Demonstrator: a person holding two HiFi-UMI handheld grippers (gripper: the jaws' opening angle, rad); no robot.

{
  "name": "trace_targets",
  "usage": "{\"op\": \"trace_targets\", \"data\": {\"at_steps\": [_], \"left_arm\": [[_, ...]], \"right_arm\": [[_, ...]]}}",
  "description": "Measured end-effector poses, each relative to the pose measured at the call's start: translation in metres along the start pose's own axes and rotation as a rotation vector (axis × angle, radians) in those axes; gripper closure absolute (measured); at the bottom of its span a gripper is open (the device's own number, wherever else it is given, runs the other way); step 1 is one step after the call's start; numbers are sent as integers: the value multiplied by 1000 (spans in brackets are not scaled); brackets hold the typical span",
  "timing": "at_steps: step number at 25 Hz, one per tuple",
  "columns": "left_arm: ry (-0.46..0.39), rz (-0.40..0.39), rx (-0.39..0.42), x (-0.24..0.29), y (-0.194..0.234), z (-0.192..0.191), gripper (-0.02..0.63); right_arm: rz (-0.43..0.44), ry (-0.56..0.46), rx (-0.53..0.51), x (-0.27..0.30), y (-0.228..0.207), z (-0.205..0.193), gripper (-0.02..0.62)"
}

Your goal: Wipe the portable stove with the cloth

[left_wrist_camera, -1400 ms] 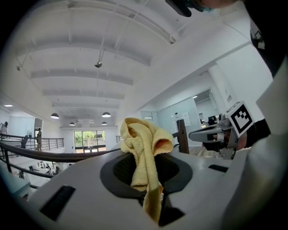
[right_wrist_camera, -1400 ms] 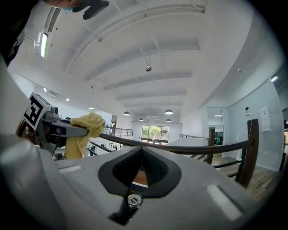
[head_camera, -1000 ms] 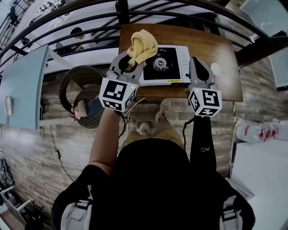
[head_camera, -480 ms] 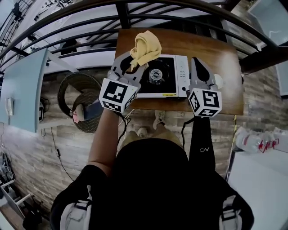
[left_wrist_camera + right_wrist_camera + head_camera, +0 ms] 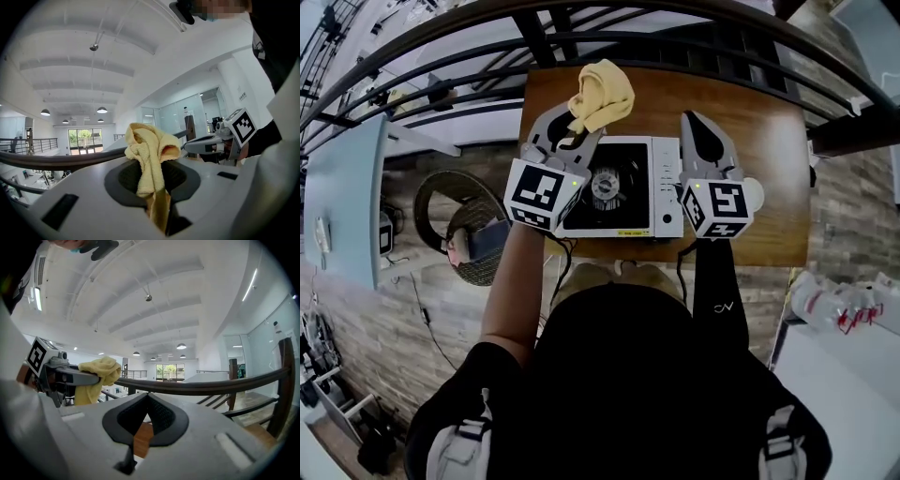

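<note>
Portable stove (image 5: pixel 630 192), one, one cloth (image 5: pixel 600 91) in left hand-held gripper (image 5: pixel 579 129)

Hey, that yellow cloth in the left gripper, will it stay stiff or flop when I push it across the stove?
Probably floppy: the cloth bunches and folds over above the left gripper, which is shut on it. Likely light, since a narrow pinch holds it up. It may snag or bunch on the raised burner of the stove.
</note>
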State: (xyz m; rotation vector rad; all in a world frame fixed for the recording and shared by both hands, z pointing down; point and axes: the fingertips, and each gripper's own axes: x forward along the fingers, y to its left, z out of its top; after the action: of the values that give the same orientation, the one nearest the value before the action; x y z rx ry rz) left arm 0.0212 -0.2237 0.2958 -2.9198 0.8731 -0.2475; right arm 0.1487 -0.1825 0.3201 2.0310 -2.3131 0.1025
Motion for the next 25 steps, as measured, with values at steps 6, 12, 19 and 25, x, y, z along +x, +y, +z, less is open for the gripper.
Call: {"op": "trace_targets", "data": {"at_steps": [6, 12, 19, 25], "left_arm": [[52, -10, 17, 42, 16, -22, 532], [162, -110, 118, 82, 18, -51, 532], [433, -456, 637, 145, -10, -140, 534], [543, -749, 897, 189, -59, -216, 535]], "right_arm": [[17, 3, 27, 42, -26, -11, 594], [-27, 10, 60, 60, -52, -16, 594], [-76, 60, 98, 57, -70, -46, 594], [-134, 109, 116, 37, -87, -72, 594]]}}
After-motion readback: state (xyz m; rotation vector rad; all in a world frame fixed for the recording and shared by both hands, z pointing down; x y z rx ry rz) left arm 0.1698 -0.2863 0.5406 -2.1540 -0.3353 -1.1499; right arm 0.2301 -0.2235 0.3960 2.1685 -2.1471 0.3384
